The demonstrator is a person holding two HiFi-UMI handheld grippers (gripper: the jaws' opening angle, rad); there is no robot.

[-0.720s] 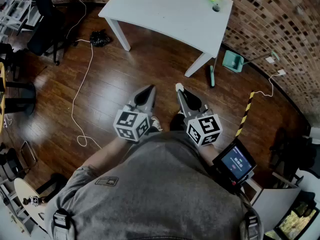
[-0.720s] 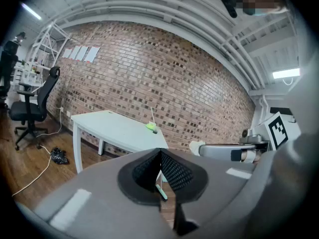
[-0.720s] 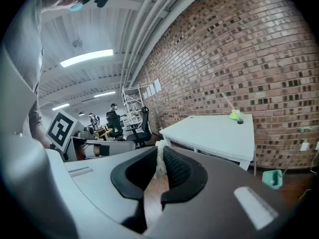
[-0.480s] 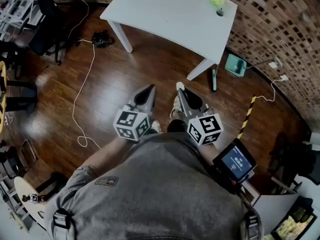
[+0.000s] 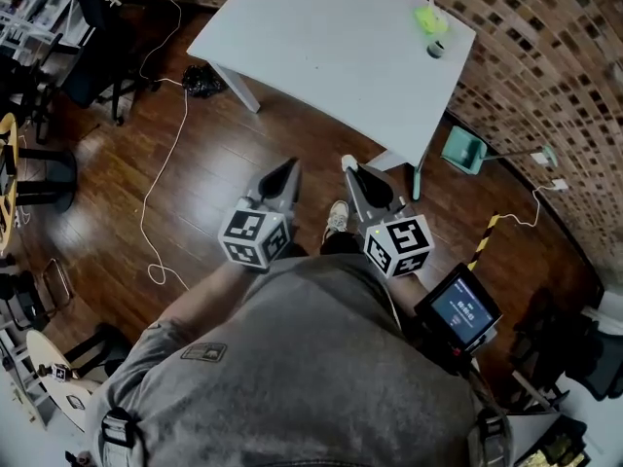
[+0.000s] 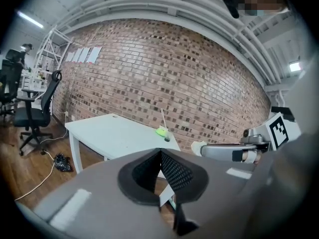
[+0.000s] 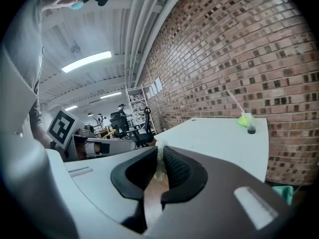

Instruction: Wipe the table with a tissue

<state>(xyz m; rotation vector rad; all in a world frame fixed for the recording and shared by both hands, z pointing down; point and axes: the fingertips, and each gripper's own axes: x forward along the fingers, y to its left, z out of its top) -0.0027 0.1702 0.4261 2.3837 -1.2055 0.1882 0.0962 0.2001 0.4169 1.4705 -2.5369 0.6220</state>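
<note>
Short of the white counter [image 5: 321, 47] — tissue [image 7: 159, 162] pinched in the right gripper [image 5: 352, 170].
Soft, light, likely to tear; right jaws clamp it at their tips, left gripper [image 6: 160, 153] closed on nothing — a bunched hold looks safest.

White counter [image 5: 321, 37] standing on wood floor [image 5: 224, 163]; lime-green object [image 5: 429, 19] and small bottle [image 5: 436, 49] sitting together near its far right corner.
</note>
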